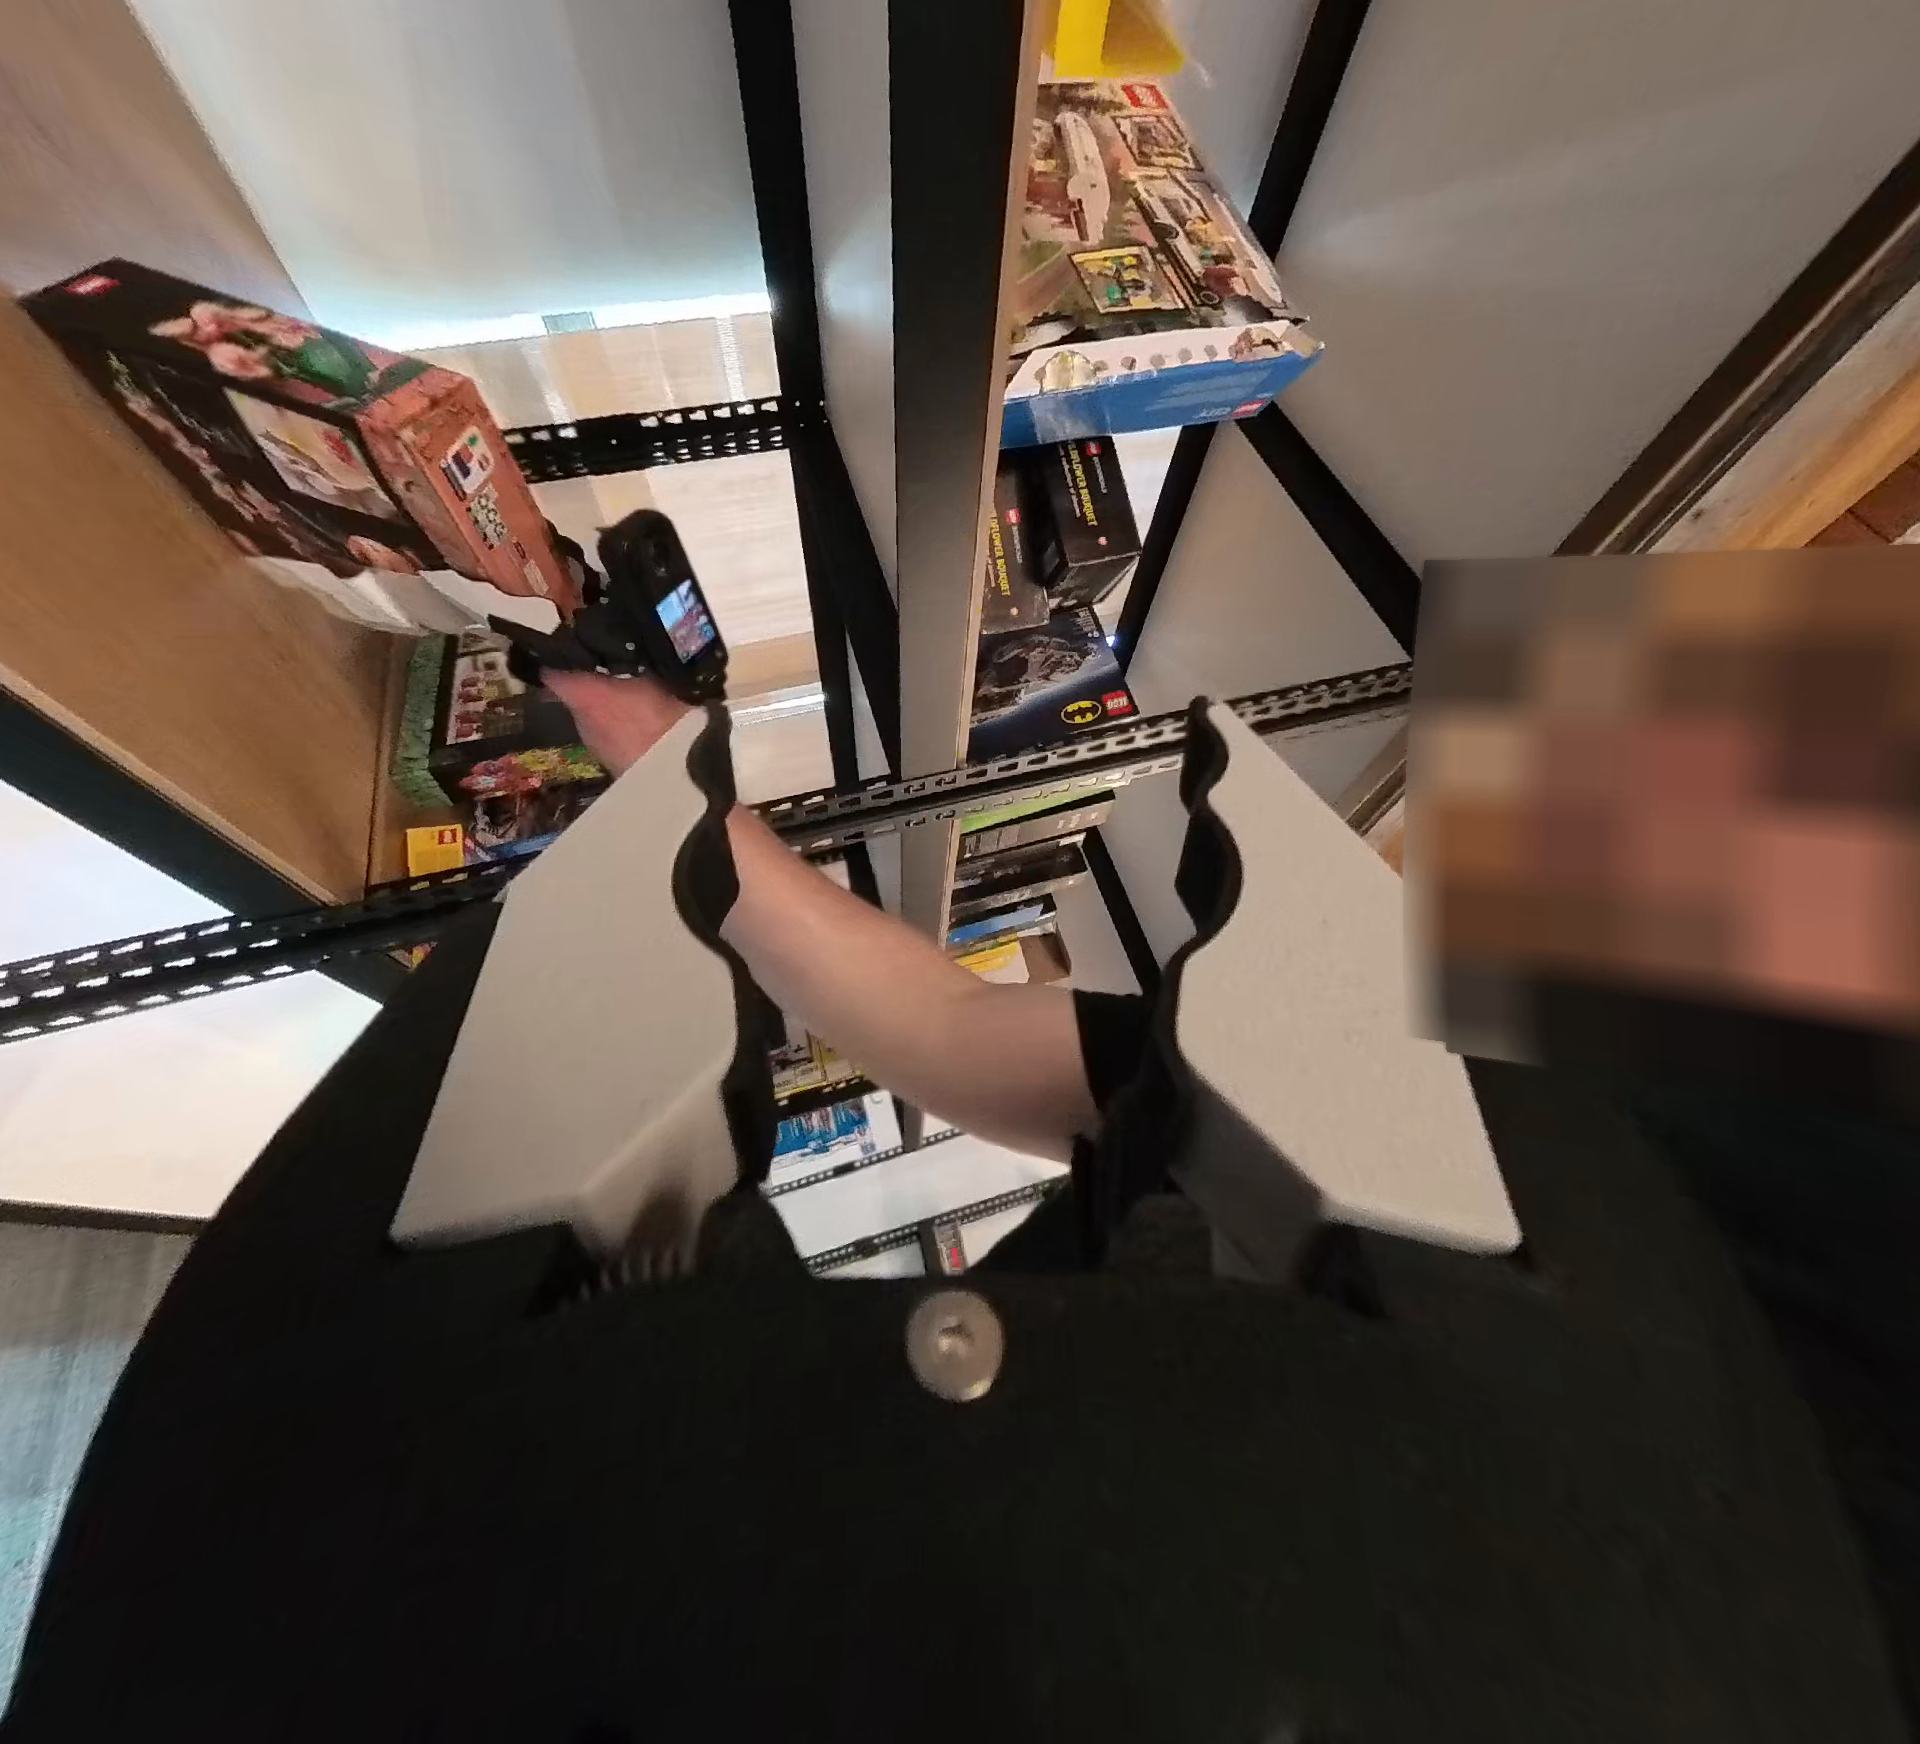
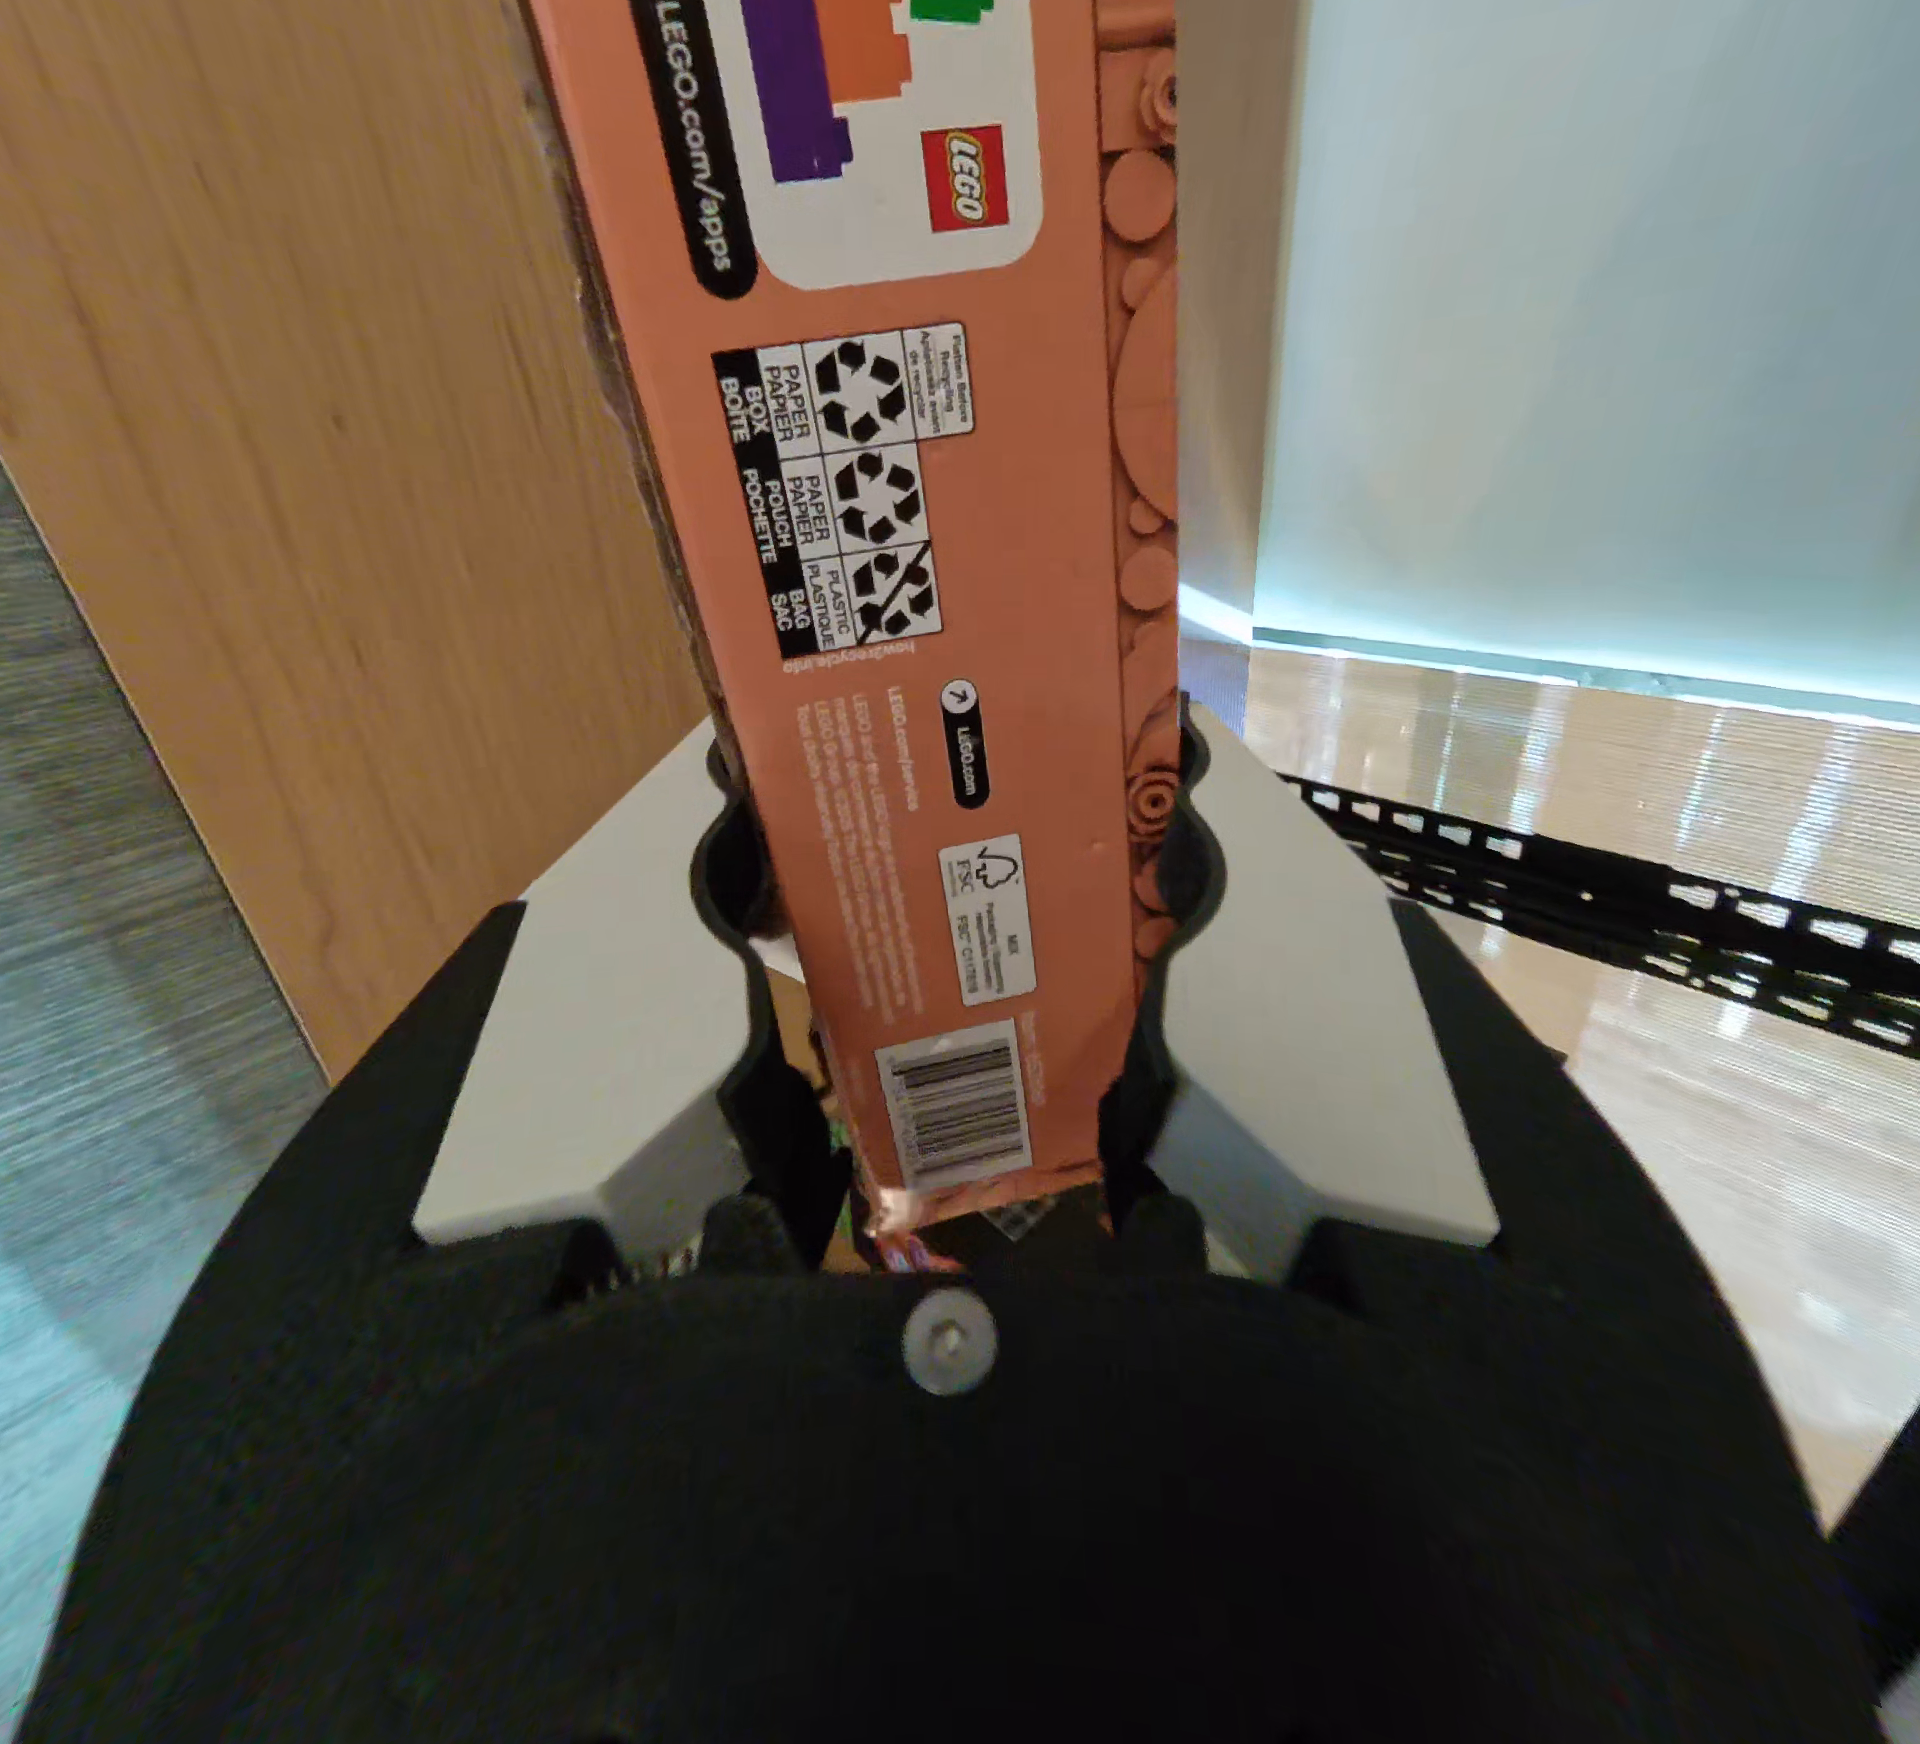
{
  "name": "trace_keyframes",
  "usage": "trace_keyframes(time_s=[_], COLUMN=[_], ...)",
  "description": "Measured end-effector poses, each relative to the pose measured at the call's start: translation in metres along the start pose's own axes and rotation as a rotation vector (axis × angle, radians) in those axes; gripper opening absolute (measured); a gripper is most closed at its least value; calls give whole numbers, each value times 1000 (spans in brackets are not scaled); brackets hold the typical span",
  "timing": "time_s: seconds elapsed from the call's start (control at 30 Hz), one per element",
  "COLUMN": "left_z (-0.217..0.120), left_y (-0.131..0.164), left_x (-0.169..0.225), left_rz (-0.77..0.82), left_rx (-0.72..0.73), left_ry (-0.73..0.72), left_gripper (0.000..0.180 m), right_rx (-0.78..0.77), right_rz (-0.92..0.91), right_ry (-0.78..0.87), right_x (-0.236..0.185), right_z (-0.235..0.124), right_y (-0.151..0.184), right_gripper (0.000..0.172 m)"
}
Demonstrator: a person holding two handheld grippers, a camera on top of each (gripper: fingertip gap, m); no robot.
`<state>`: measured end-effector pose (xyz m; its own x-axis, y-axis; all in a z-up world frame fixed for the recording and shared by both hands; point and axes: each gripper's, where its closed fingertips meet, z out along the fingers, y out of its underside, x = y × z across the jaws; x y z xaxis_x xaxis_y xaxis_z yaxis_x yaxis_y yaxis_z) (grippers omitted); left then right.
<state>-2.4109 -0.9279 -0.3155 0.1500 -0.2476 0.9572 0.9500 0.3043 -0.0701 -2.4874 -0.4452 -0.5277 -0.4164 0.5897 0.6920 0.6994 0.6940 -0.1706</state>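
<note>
Right gripper [image 2: 951,821] is clamped across the narrow side of the terracotta toy box [image 2: 914,551], pads pressing both faces, its long axis running straight ahead beside the wooden shelf panel [image 2: 260,344]. Left gripper [image 1: 951,759] hangs released, bare, well to the right of the box.

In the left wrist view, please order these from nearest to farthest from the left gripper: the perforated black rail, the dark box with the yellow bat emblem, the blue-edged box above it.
From the left gripper:
1. Perforated black rail, crossing just behind the fingertips.
2. Dark box with the yellow bat emblem, directly beyond the rail.
3. Blue-edged box, higher up in the view, farthest.
</note>
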Motion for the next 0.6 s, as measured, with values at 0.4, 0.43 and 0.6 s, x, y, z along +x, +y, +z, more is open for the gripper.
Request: trace_keyframes(time_s=[0.4,0.43,0.6], left_z=[27,26,21], left_y=[18,20,32], left_x=[-16,-16,-20], left_rz=[-23,-23,-33], left_rx=[-138,-147,-195], left_ry=[-38,-43,-70], left_gripper=[84,84,83], right_rx=[-4,-15,-49], right_rz=[-28,-19,-35], right_ry=[-95,-114,-94], right_x=[-104,-115,-136], right_z=[34,40,68], right_y=[15,21,29], right_gripper=[91,95,101])
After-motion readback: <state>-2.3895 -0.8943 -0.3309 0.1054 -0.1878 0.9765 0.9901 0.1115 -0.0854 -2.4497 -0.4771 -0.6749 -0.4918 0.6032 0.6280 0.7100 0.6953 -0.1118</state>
